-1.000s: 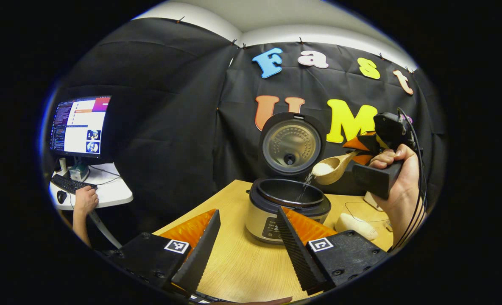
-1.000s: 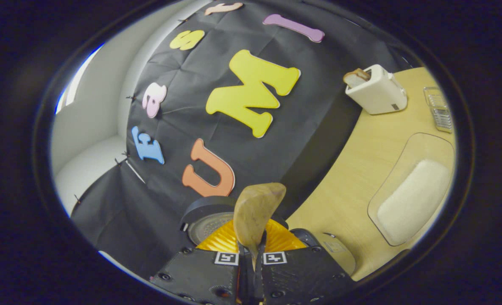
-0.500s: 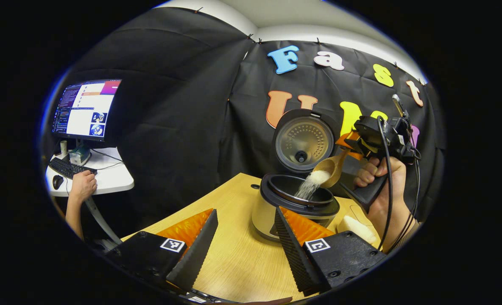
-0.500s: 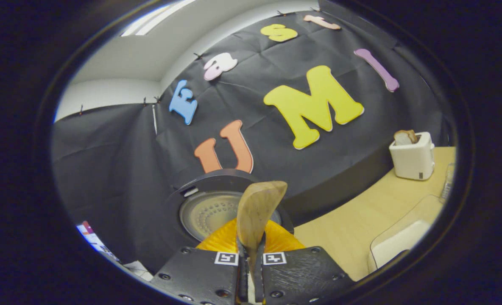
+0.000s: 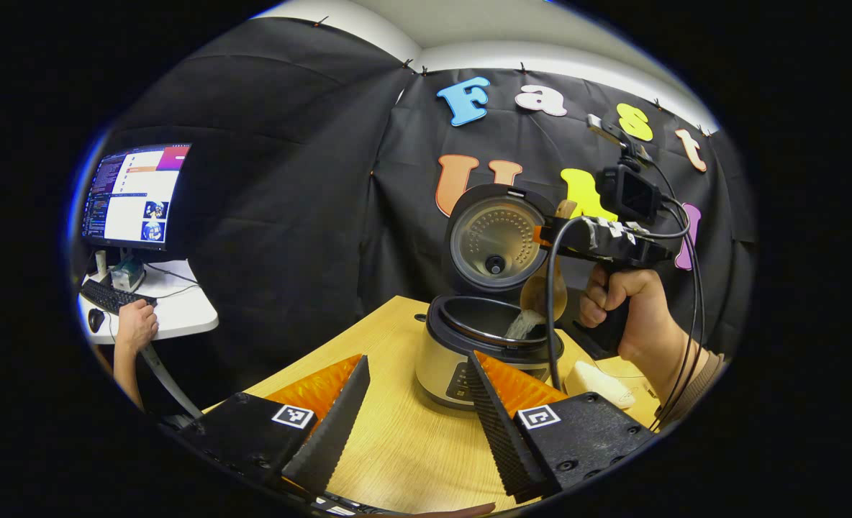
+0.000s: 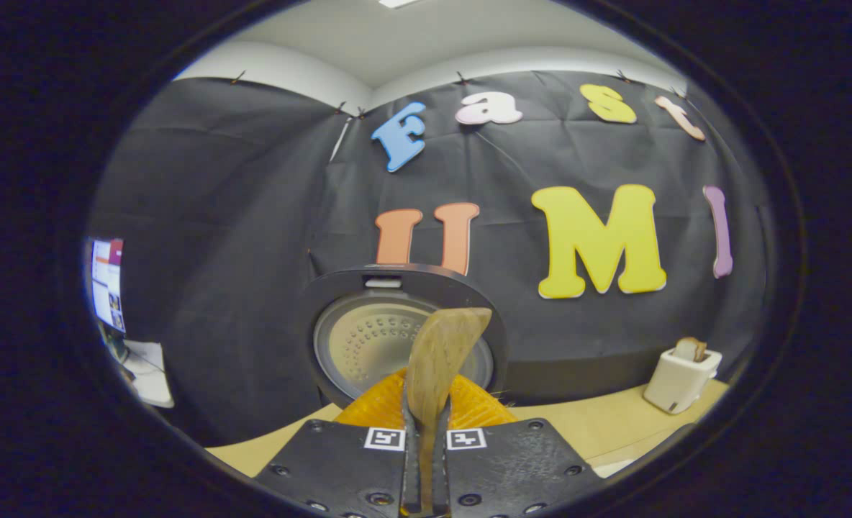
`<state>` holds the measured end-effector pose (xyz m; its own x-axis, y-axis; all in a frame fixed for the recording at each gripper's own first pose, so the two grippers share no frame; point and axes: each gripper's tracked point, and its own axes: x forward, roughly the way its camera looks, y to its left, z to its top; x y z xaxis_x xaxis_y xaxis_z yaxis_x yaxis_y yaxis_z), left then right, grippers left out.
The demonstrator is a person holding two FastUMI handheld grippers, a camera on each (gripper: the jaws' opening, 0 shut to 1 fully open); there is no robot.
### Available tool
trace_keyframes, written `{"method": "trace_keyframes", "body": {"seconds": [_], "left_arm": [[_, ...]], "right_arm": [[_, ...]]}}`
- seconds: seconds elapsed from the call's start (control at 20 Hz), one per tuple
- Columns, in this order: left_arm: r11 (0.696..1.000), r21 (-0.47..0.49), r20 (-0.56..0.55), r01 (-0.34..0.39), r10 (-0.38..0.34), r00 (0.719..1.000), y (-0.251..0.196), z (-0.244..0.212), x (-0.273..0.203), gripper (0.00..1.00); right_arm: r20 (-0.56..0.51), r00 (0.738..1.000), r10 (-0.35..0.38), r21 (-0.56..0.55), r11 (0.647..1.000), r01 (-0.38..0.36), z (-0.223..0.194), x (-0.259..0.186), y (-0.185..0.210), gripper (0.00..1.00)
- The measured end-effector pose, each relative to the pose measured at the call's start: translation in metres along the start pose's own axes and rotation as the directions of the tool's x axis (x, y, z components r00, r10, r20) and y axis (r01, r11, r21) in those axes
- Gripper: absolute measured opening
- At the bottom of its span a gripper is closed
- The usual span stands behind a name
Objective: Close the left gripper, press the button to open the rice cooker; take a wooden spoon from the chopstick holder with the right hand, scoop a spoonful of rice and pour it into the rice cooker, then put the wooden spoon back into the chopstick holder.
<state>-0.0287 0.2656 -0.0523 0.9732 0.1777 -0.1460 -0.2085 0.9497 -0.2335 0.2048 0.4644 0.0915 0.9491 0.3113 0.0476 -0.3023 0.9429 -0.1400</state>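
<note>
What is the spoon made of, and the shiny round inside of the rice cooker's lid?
The spoon looks like wood: matte brown with visible grain streaks. The inside of the rice cooker's lid looks like metal, probably brushed steel or aluminium: silvery, softly shiny, dotted with small dimples. Its dark outer ring looks like plastic.

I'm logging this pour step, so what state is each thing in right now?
Rice cooker: open, lid standing upright.
Wooden spoon: tipped over the pot, rice spilling out of it.
Right hand-held gripper: shut on the wooden spoon's handle.
Left hand-held gripper: open, holding nothing, above the table.
Toaster: a slice of bread sticking out of its top.
Monitor: switched on.
</note>
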Motion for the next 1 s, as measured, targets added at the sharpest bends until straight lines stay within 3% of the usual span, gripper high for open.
{"method": "trace_keyframes", "body": {"seconds": [0.35,0.65,1.0], "left_arm": [[0.999,0.036,-0.002,0.026,-0.026,1.000,-0.016,-0.001,0.002,0.87],[0.995,0.093,-0.019,0.037,-0.035,0.999,-0.025,-0.006,0.003,0.86],[0.991,0.115,-0.018,0.064,-0.062,0.998,-0.045,-0.006,0.001,0.86]], "right_arm": [[0.031,0.999,0.037,-0.307,0.951,-0.025,0.007,-0.008,0.015,0.06],[0.066,0.998,0.001,-0.350,0.937,0.022,0.020,-0.026,-0.012,0.06],[0.129,0.986,-0.108,-0.372,0.916,0.149,0.038,-0.050,-0.097,0.10]]}}
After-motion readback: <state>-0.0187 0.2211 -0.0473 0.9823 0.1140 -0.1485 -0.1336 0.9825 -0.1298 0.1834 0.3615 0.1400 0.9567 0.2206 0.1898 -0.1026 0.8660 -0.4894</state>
